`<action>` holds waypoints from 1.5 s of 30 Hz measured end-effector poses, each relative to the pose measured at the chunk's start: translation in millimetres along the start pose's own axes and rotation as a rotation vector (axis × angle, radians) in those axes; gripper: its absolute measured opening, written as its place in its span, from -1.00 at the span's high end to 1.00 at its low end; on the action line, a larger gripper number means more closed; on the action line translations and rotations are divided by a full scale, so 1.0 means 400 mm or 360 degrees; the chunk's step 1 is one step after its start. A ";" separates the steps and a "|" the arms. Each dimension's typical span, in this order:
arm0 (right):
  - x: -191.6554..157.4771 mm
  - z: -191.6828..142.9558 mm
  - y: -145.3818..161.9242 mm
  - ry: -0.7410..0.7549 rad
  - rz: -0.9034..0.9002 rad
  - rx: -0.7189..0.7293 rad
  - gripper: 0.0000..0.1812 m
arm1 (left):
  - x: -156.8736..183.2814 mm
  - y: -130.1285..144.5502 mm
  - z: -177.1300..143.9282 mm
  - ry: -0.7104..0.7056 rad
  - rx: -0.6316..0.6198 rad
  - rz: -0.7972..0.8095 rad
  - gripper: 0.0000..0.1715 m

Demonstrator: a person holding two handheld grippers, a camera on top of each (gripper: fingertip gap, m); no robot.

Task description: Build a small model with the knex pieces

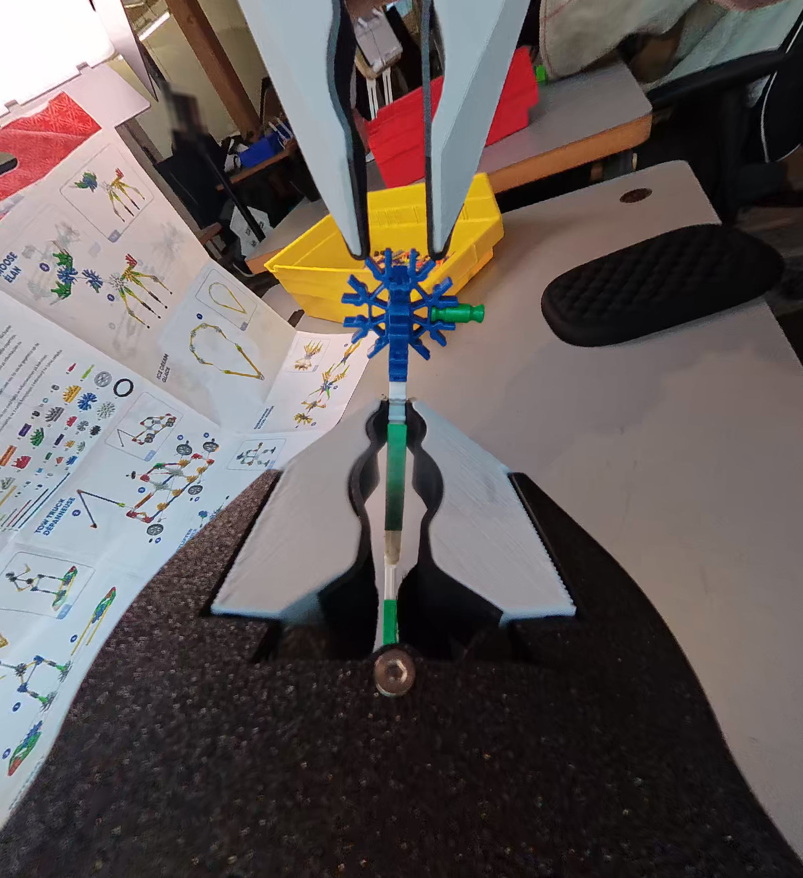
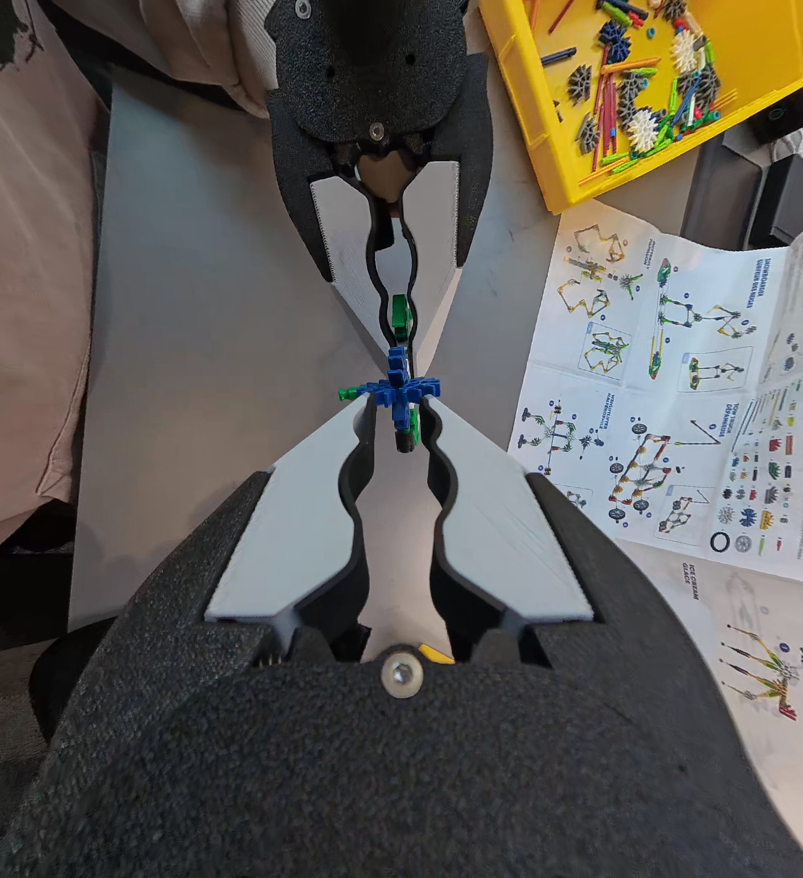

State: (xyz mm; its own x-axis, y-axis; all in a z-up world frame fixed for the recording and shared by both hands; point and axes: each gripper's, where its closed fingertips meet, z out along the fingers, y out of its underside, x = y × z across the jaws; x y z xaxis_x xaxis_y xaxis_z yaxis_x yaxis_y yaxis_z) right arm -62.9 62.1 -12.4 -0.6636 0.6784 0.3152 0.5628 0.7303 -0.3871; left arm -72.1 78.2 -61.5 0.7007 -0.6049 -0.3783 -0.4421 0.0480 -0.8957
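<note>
My left gripper (image 1: 397,404) is shut on a thin green and white rod (image 1: 397,475). The rod carries a blue snowflake connector (image 1: 397,313) just beyond the fingertips. A short green rod (image 1: 456,313) sticks out of the connector's right side. My right gripper (image 1: 397,252) comes in from above, partly open, its tips at the connector's far edge. In the right wrist view the right gripper (image 2: 397,401) straddles the connector (image 2: 399,387), with a green and black piece (image 2: 406,432) between its fingers. The left gripper (image 2: 404,351) faces it.
A yellow bin (image 1: 314,275) of loose rods and connectors stands behind on the grey table (image 1: 580,451); it also shows in the right wrist view (image 2: 532,119). A printed instruction sheet (image 1: 105,380) lies to the left. A black padded rest (image 1: 661,285) lies to the right. A red bin (image 1: 399,142) stands farther back. Spacing between my two grippers at the tips: around 6 cm.
</note>
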 end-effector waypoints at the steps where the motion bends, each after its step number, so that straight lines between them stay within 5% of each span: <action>1: -0.003 0.003 0.001 -0.0005 -0.0008 -0.0013 0.82 | 0.003 0.003 0.001 0.0005 -0.0008 0.0001 0.96; 23: -0.033 0.033 0.027 0.0123 -0.0090 -0.0234 0.85 | 0.030 0.030 0.027 0.0025 -0.0159 0.0012 0.99; 26: 0.028 -0.008 -0.028 0.0353 -0.0056 0.0091 0.85 | 0.001 0.001 -0.001 0.0106 -0.0042 -0.0264 0.97; 30: 0.031 -0.063 -0.080 0.0404 -0.0034 0.0521 0.42 | -0.026 -0.050 -0.053 0.0391 0.0235 -0.0818 0.96; 36: 0.044 0.038 -0.054 0.0688 -0.0271 0.0442 0.21 | 0.000 -0.049 -0.048 0.0803 0.0334 -0.1374 0.96; 40: 0.041 0.066 -0.038 0.0501 -0.0163 0.0453 0.24 | 0.030 -0.036 -0.033 0.0941 0.0289 -0.1509 0.96; 45: 0.002 0.129 0.004 0.0303 -0.0178 0.0286 -0.05 | 0.038 -0.022 -0.023 0.1047 0.0284 -0.1683 0.96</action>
State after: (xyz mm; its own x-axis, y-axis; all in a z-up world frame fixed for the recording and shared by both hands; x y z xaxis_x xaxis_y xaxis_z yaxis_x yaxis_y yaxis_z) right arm -88.2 59.8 -57.6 -0.6028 0.6094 0.5151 0.3832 0.7873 -0.4830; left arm -62.5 61.2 -57.2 0.2315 -0.6916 0.6842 0.2818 -0.6255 -0.7276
